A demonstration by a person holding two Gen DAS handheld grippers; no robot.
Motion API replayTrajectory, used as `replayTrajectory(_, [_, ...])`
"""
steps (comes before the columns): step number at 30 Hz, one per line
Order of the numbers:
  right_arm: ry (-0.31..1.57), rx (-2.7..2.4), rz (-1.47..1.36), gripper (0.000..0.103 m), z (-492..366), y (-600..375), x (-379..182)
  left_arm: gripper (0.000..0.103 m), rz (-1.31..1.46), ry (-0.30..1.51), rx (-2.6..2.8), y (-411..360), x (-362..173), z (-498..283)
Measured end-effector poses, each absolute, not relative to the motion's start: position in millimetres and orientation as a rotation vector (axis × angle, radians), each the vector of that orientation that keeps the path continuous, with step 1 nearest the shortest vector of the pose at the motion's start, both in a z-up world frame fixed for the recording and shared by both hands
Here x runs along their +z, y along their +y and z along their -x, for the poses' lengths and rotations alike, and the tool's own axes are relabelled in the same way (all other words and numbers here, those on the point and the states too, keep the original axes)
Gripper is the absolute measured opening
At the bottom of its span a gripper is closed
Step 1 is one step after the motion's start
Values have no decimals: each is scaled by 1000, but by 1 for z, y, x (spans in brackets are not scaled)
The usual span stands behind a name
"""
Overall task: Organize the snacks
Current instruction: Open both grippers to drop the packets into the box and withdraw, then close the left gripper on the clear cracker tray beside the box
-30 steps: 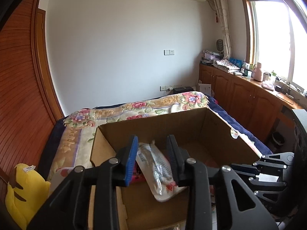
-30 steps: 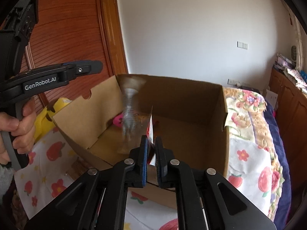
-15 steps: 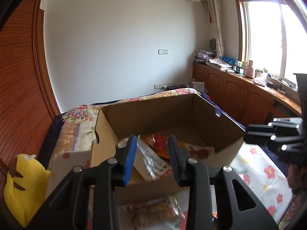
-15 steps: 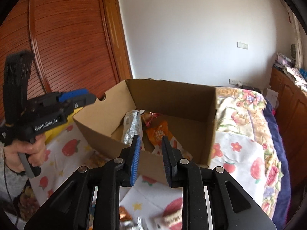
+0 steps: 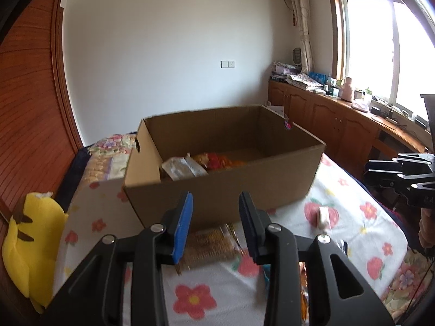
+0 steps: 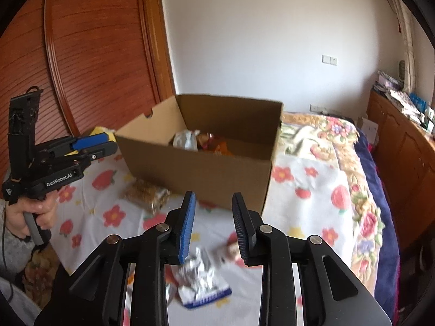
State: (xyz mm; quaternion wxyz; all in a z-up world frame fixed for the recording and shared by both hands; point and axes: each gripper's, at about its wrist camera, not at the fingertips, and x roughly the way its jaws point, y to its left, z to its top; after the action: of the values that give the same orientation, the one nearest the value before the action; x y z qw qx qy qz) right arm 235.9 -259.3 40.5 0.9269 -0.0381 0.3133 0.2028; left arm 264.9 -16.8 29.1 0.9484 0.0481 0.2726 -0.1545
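Note:
An open cardboard box [image 5: 231, 190] [image 6: 204, 174] stands on the flowered bed sheet. Inside it lie a clear packet [image 5: 182, 167] [image 6: 185, 140] and orange-red packets [image 5: 217, 160] [image 6: 214, 144]. My left gripper [image 5: 215, 198] [image 6: 92, 146] hangs in front of the box, its jaws opening, with nothing between them. My right gripper [image 6: 214, 198] [image 5: 380, 165] is also short of the box with empty, opening jaws. On the sheet lie a brown cracker packet [image 5: 209, 244] [image 6: 145, 194], a silver-and-blue packet [image 6: 201, 279] and a small packet [image 5: 323, 216].
A yellow plush toy [image 5: 30, 239] lies at the bed's left edge beside the wooden wardrobe [image 6: 81, 54]. Wooden cabinets [image 5: 339, 127] run under the window on the right. A person's hand [image 6: 32, 212] holds the left gripper's handle.
Both grippers have drawn back from over the box to in front of it. The right gripper, shut on a thin packet before, has opened. The clear packet now lies in the box.

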Motion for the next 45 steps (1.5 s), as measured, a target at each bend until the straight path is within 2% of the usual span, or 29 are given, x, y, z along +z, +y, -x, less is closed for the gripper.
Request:
replayTrajectory(15, [717, 412, 77, 37, -209, -266, 2, 39, -81, 615, -308, -17, -9, -237])
replayTrajectory(31, [825, 455, 99, 46, -225, -251, -54, 44, -40, 713, -276, -9, -42, -260])
replayTrajectory(45, [869, 497, 178, 60, -238, -232, -77, 44, -28, 735, -274, -7, -49, -274])
